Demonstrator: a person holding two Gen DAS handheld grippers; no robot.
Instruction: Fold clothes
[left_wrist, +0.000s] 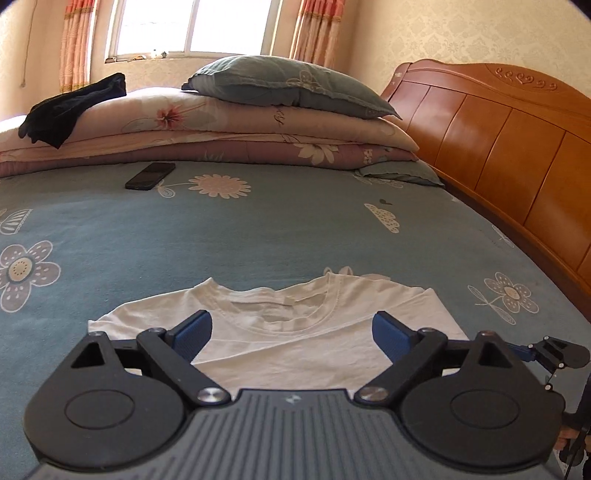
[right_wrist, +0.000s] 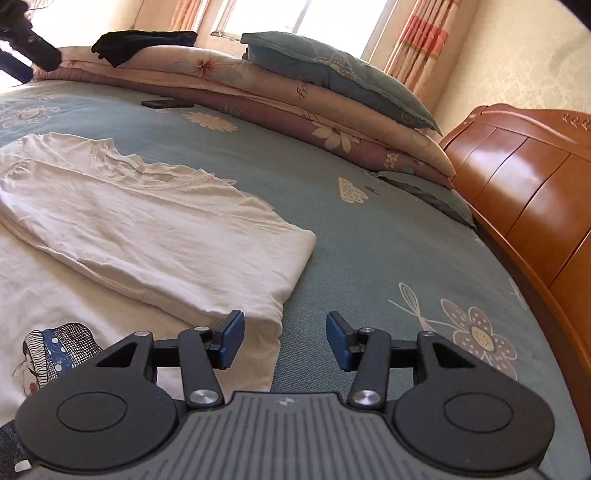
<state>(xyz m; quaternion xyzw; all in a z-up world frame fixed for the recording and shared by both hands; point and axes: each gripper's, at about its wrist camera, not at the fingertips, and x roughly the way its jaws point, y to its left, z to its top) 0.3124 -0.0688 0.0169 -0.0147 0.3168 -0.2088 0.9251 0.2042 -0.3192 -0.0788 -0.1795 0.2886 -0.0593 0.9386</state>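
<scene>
A white T-shirt (left_wrist: 280, 332) lies on the blue flowered bedsheet (left_wrist: 258, 229), its collar toward the pillows. My left gripper (left_wrist: 291, 332) hovers over the shirt just below the collar, open wide, nothing between its blue pads. In the right wrist view the same white T-shirt (right_wrist: 147, 229) shows its side folded over the body, with a printed figure (right_wrist: 51, 350) at the lower left. My right gripper (right_wrist: 285, 339) is open at the shirt's right folded edge; the cloth edge lies under the gap, and the pads do not press on it. The other gripper (left_wrist: 554, 352) shows at the left wrist view's right edge.
A black phone (left_wrist: 150, 176) lies on the sheet near folded quilts (left_wrist: 221, 129) topped by a blue pillow (left_wrist: 291, 86). Dark clothing (left_wrist: 70, 110) is draped over the quilts at left. A wooden headboard (left_wrist: 498, 147) runs along the right side.
</scene>
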